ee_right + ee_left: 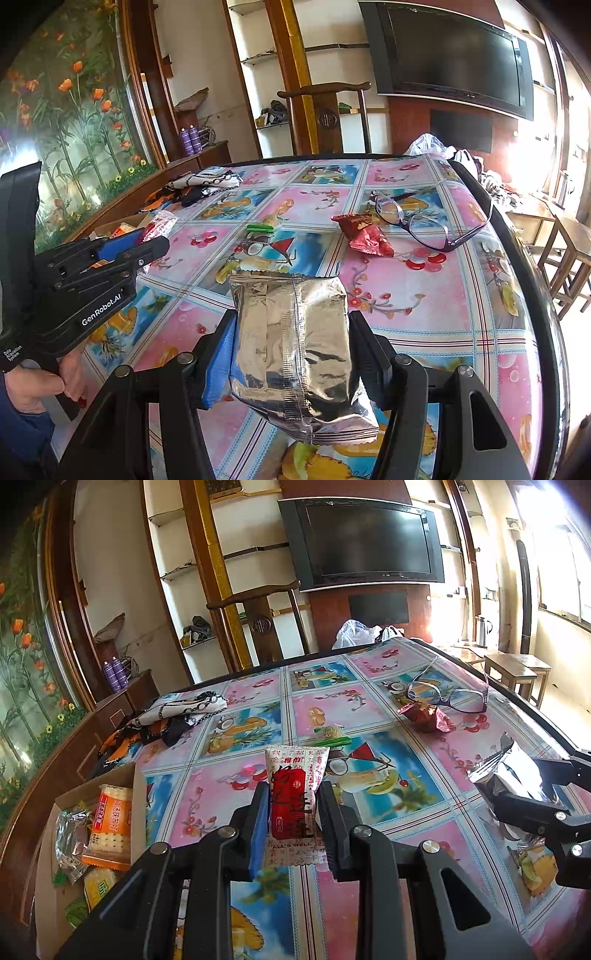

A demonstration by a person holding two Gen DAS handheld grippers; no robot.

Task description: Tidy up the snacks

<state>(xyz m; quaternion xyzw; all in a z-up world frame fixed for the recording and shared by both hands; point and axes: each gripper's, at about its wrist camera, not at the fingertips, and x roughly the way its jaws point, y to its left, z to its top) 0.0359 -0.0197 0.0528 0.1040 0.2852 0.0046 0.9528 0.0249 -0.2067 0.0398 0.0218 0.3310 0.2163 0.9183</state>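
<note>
My left gripper (293, 794) is shut on a white and red snack packet (295, 801) and holds it above the table, right of the cardboard box (138, 775). The box sits at the table's left edge and holds several snack packets, among them an orange cracker pack (110, 823). My right gripper (291, 332) is shut on a silver foil snack bag (295, 347), held above the table. It also shows in the left wrist view (517, 779). A dark red snack packet (365, 234) and a small green-ended candy (260, 227) lie on the table.
A fruit-patterned tablecloth (424, 314) covers the table. Purple-framed glasses (424, 225) lie beside the red packet. A patterned cloth (177, 716) lies at the far left. A wooden chair (258, 620) stands behind the table, stools (569, 254) to the right.
</note>
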